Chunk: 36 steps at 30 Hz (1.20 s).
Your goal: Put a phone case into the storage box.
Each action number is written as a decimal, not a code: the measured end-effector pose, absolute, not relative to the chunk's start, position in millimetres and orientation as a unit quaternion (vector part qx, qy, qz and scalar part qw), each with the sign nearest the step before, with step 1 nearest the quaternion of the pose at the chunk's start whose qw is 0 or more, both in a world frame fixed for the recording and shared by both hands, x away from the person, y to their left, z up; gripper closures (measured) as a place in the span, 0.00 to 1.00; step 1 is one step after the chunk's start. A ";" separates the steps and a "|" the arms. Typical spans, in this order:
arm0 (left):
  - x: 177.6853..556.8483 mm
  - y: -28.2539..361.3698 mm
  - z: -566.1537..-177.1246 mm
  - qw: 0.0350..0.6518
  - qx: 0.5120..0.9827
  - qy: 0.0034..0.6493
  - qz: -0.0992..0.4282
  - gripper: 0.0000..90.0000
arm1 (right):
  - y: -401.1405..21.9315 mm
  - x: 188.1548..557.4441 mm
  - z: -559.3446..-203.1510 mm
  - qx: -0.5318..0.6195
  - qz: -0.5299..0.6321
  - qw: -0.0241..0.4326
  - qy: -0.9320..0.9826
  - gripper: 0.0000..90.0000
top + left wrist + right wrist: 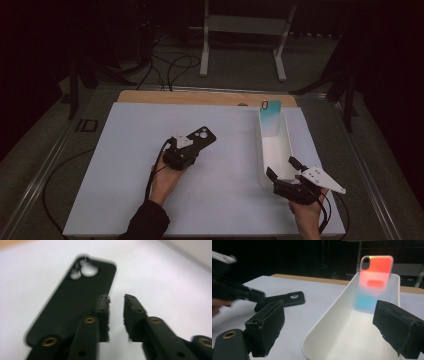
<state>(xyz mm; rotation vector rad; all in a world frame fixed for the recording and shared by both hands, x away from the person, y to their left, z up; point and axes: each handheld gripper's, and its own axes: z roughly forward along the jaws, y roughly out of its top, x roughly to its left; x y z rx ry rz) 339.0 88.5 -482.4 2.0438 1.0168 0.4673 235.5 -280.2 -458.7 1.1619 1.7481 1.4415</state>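
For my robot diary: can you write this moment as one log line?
left gripper: open, beside black case on table | right gripper: open, at near end of white tray | colourful case: leaning upright in tray

From my high view the room is dark and only the white bench [220, 190] catches light, evenly and with faint shadows. The picture is soft and grainy. In the left gripper view the black case [75, 302] smears at its edges. In the right gripper view the coloured case [374, 282] glows, slightly hazy.
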 end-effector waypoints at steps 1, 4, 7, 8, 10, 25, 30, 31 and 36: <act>332.0 96.5 -476.4 0.402 0.803 0.396 0.192 0.76 | -280.1 235.6 -458.5 0.434 0.541 0.294 0.658 0.11; 314.4 118.5 -465.5 0.420 0.790 0.392 0.215 0.69 | -279.0 236.9 -458.7 0.427 0.539 0.290 0.666 0.11; 292.3 149.3 -456.6 0.441 0.772 0.393 0.234 0.65 | -276.4 238.6 -460.0 0.421 0.538 0.285 0.673 0.11; 286.8 156.3 -455.5 0.448 0.765 0.396 0.240 0.58 | -275.2 238.8 -460.3 0.418 0.537 0.286 0.675 0.11; 272.9 173.8 -454.3 0.452 0.751 0.405 0.259 0.49 | -274.1 238.8 -460.4 0.416 0.537 0.286 0.676 0.11; 226.0 233.0 -475.5 0.462 0.719 0.437 0.281 0.03 | -272.8 235.6 -458.0 0.395 0.537 0.296 0.684 0.10; 222.9 239.5 -475.3 0.477 0.709 0.436 0.283 0.01 | -275.7 234.8 -460.2 0.395 0.537 0.300 0.682 0.10; 222.8 239.8 -475.2 0.475 0.709 0.437 0.284 0.01 | -276.2 234.5 -460.4 0.396 0.536 0.301 0.682 0.10; 223.5 240.2 -474.3 0.475 0.708 0.439 0.284 0.00 | -277.6 233.3 -461.7 0.397 0.536 0.302 0.681 0.10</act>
